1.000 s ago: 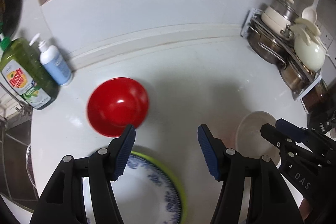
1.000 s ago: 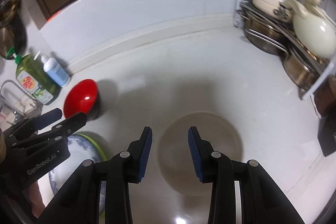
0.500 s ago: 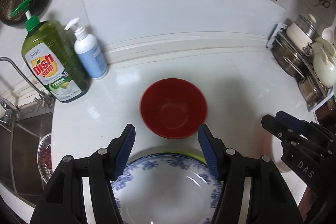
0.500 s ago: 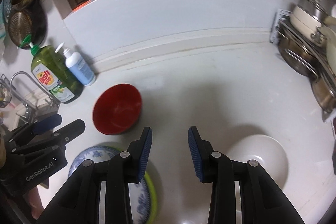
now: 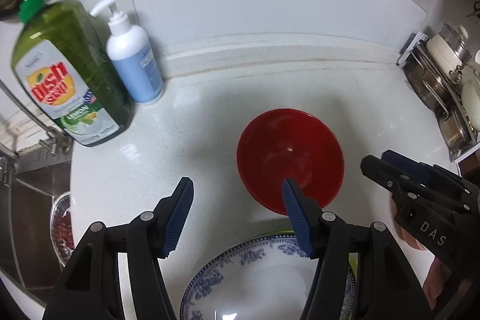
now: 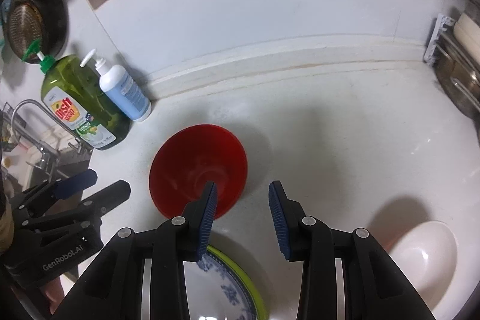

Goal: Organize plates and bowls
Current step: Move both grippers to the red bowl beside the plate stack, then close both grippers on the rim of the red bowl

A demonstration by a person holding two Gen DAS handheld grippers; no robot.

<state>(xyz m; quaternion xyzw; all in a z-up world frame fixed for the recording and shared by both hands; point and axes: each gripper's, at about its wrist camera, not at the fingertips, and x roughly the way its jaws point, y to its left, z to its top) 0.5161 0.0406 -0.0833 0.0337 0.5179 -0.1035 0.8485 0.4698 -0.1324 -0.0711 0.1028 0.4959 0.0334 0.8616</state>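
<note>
Just ahead of the left gripper (image 5: pixel 237 218), seemingly untouched: red bowl (image 5: pixel 289 158).

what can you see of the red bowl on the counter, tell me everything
The round red bowl looks like glossy plastic, plain inside with a small highlight near its base. It sits upright and empty on the white speckled counter, right of the green dish soap bottle and behind the blue-patterned white plate. The left gripper and the right gripper hang open near its front rim; neither appears to hold it.
</note>
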